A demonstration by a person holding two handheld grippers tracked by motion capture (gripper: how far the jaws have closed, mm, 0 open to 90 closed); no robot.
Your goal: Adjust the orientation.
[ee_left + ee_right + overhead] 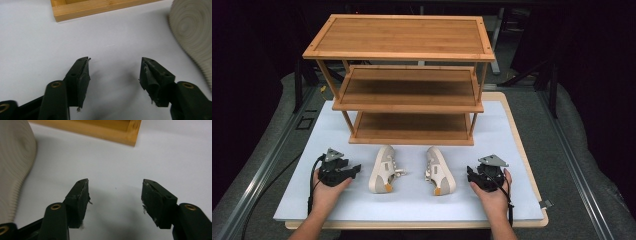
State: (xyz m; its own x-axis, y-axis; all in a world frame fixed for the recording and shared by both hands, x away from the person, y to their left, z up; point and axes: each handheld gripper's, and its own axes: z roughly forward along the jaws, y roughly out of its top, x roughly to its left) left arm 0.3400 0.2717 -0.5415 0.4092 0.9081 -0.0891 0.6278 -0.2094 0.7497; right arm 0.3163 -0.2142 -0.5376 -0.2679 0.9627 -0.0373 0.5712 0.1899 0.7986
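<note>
Two beige shoes lie on their sides on the white board (507, 135), laces facing each other. The left shoe (383, 169) turns its ribbed sole (192, 32) toward my left gripper (353, 170), which rests on the board just left of it. That left gripper (115, 61) is open with only bare board between its jaws. The right shoe (439, 171) shows its sole (12, 162) to my right gripper (471, 175), held on the board to its right. The right gripper (115, 182) is open and holds nothing.
A three-tier wooden shoe rack (404, 37) stands on the board behind the shoes, all shelves bare. Its bottom frame (87, 8) lies ahead of the left gripper; its other bottom corner (112, 131) lies ahead of the right one. Bare board lies between the shoes.
</note>
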